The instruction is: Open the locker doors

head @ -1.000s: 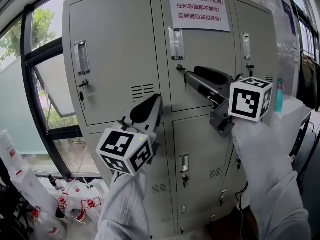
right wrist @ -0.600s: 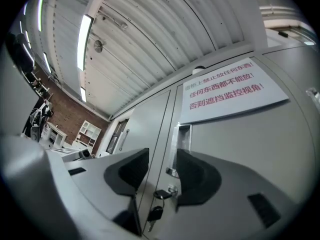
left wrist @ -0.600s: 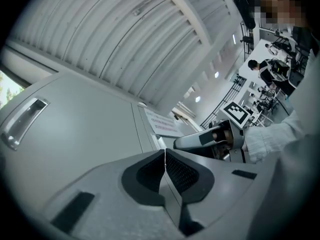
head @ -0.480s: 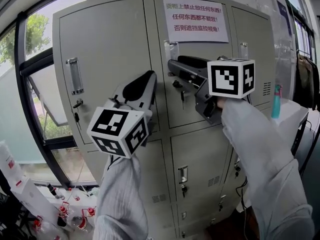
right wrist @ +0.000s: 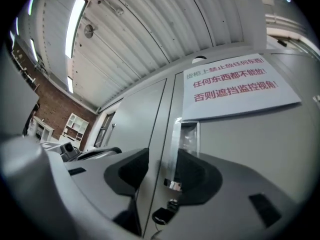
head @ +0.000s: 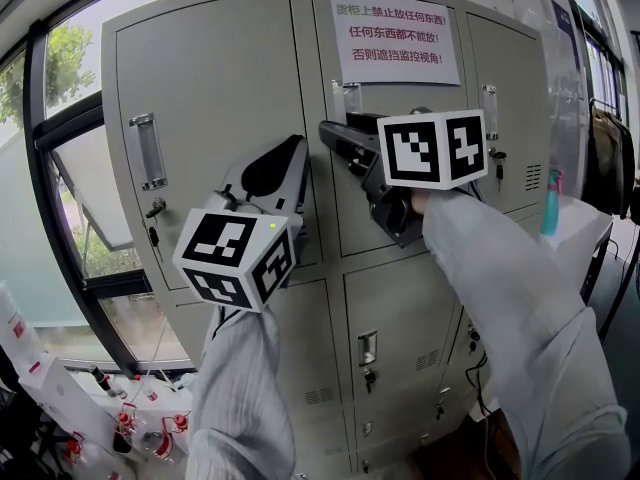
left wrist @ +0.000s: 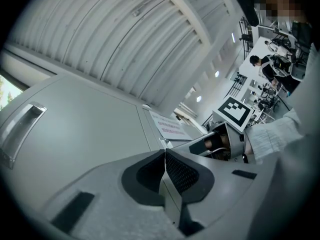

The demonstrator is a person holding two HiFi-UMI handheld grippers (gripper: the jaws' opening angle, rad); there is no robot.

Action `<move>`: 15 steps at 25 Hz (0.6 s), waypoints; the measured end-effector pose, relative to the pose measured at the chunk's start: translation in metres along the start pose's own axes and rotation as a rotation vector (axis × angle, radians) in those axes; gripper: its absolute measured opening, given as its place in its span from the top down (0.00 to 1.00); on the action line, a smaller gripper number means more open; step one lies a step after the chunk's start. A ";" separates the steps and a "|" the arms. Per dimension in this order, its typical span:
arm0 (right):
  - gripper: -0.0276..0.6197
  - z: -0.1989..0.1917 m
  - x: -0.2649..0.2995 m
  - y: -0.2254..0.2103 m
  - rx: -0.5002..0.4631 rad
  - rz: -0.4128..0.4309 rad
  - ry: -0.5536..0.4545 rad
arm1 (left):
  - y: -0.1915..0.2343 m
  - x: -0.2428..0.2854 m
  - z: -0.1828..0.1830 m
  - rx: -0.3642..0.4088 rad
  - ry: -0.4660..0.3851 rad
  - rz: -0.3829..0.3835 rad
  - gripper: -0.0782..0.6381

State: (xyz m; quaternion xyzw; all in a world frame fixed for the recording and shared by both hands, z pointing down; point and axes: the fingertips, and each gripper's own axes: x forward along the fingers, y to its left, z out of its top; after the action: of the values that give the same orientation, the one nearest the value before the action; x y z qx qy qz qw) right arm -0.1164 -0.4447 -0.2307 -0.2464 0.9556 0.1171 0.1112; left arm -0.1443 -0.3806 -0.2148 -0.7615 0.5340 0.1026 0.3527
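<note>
A grey locker bank (head: 230,78) fills the head view, all its doors shut. The upper middle door (head: 420,168) carries a paper sign (head: 394,38) and a clear handle (head: 345,98) by its left edge. My right gripper (head: 327,128) is open at that handle. In the right gripper view the handle (right wrist: 184,136) stands between the jaws of my right gripper (right wrist: 162,171), with a key (right wrist: 162,215) just below. My left gripper (head: 298,148) is shut on nothing, held in front of the upper left door (left wrist: 75,119) near its right edge. That door's handle (head: 147,151) is further left.
The upper right door has its own handle (head: 490,111). Lower doors (head: 368,348) run beneath. A window (head: 60,118) is at left, with bottles (head: 130,418) on the floor below it. A teal bottle (head: 553,193) stands on a white box at right.
My right gripper has risen and moved left, its open jaws coming to the middle door's handle. The left gripper has risen a little and stays shut.
</note>
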 end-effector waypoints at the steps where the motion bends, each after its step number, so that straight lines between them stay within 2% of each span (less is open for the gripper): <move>1: 0.71 0.000 0.001 0.000 0.012 -0.006 -0.001 | 0.000 -0.001 -0.001 -0.001 0.002 -0.001 0.87; 6: 0.71 -0.001 0.001 0.001 0.011 -0.003 0.010 | -0.002 -0.008 -0.005 -0.005 0.012 -0.008 0.87; 10: 0.71 0.000 -0.005 0.006 -0.041 -0.001 0.024 | -0.001 -0.012 -0.003 -0.019 -0.004 -0.015 0.87; 15: 0.71 0.006 -0.019 0.010 -0.062 -0.038 -0.005 | -0.008 -0.014 -0.003 -0.027 -0.004 -0.024 0.87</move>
State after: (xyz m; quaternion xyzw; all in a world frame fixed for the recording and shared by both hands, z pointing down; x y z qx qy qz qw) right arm -0.1043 -0.4258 -0.2297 -0.2676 0.9464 0.1451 0.1082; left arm -0.1433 -0.3707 -0.2021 -0.7723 0.5226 0.1073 0.3447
